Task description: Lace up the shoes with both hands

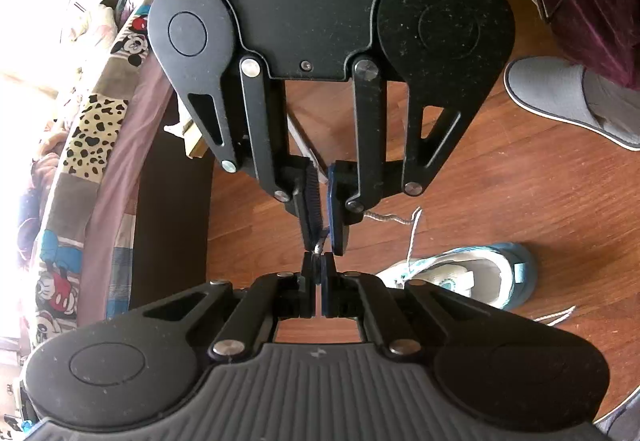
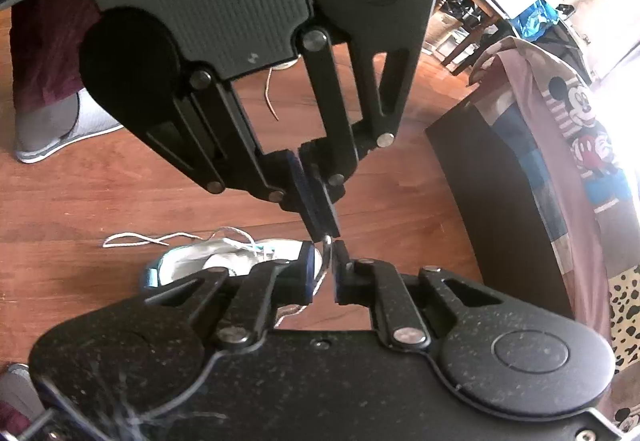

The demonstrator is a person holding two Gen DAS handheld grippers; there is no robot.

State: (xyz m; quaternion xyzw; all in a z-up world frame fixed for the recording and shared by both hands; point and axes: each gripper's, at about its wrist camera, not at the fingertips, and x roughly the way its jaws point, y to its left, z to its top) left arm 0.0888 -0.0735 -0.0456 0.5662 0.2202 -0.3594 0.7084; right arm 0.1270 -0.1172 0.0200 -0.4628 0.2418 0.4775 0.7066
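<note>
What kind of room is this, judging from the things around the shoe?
Probably a bedroom at home. A cartoon-print bedcover hangs beside a wooden floor, a grey slipper lies there, and the sneaker sits on the floor.

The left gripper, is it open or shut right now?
Shut. In its own wrist view the left gripper has its fingers pinched on the shoelace, with barely a slit between them.

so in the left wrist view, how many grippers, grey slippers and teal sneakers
grippers: 2, left gripper and right gripper
grey slippers: 1
teal sneakers: 1
total: 4
</note>
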